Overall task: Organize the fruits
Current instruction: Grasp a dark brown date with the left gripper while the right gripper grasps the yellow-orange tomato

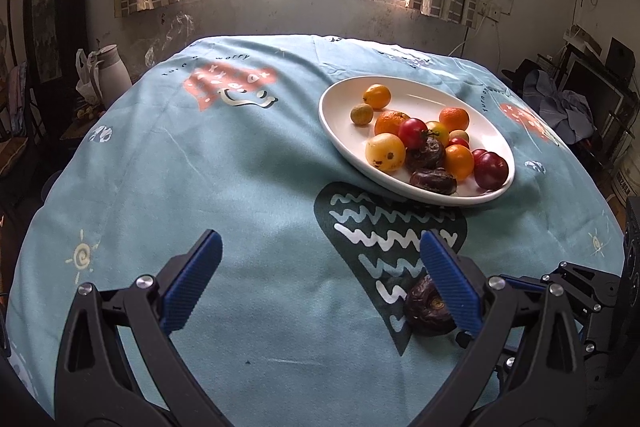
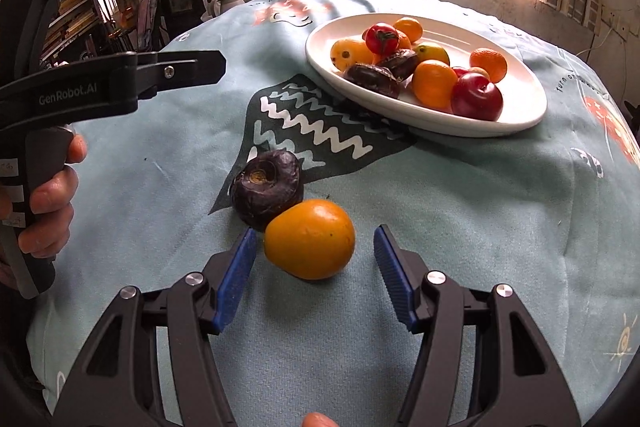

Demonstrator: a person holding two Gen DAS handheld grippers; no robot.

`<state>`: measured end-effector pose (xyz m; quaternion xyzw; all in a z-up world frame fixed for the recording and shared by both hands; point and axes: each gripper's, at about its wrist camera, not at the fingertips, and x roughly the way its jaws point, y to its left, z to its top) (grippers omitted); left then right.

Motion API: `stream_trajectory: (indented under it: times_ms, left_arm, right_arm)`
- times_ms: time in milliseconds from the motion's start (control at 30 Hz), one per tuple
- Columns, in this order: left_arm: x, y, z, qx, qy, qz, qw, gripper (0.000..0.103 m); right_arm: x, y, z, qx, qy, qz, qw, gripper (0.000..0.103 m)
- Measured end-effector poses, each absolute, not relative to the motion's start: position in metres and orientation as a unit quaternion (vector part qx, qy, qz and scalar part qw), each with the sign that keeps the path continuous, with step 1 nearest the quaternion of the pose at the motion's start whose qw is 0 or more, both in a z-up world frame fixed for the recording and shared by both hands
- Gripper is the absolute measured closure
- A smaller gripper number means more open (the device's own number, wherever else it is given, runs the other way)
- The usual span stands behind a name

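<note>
My right gripper (image 2: 316, 267) sits low over the pale blue printed tablecloth (image 2: 460, 227) with its blue-padded jaws spread wide; the smooth orange round fruit (image 2: 310, 239) lies on the cloth just ahead of them, nearer the left pad, and neither pad touches it as far as I can see; touching that fruit on its far left side is the dark purple wrinkled fruit with a hollowed stem end (image 2: 266, 183), which rests on the edge of the dark green zigzag print (image 2: 320, 123); beyond, the white oval ceramic plate (image 2: 520, 115) holds a heap of mixed fruit, among them a glossy red plum (image 2: 476, 97) at the near rim and a red tomato with a green stalk (image 2: 382, 37) at the back; my left gripper (image 1: 320, 279) hovers over the same cloth with its jaws also wide apart and nothing between them; from its camera the dark wrinkled fruit shows partly hidden behind the right pad, so I cannot tell whether the two touch; in the right wrist view the left hand (image 2: 52, 195) wraps the handle at the left edge.
</note>
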<state>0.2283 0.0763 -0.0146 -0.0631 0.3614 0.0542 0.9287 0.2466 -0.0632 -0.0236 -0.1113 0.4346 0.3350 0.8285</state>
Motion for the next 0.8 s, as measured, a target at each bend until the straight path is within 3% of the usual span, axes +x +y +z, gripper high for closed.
stream_trajectory:
  times_ms: [100,233,467,633,733,800]
  left_arm:
    - [0.229,0.076,-0.015,-0.062,0.364,0.054,0.928,0.002]
    - [0.229,0.075,-0.016,-0.057,0.364,0.057,0.928,0.002]
    - [0.232,0.066,-0.022,-0.055,0.382,0.016,0.922,0.002]
    - [0.225,0.017,-0.031,0.042,0.382,-0.04,0.922,0.004]
    - [0.222,-0.001,-0.035,0.067,0.383,-0.071,0.918,0.007]
    - [0.223,-0.004,-0.039,0.069,0.393,-0.08,0.913,0.015]
  right_arm:
    - [0.245,-0.063,-0.023,-0.115,0.431,0.335,0.83,0.042]
    - [0.244,-0.063,-0.022,-0.114,0.43,0.339,0.829,0.06]
    - [0.261,-0.094,-0.007,-0.028,0.435,0.323,0.84,0.06]
    - [0.275,-0.116,-0.006,0.013,0.448,0.288,0.847,0.06]
    - [0.275,-0.118,-0.005,0.011,0.447,0.283,0.849,0.06]
    - [0.274,-0.118,-0.005,0.01,0.446,0.284,0.849,0.06]
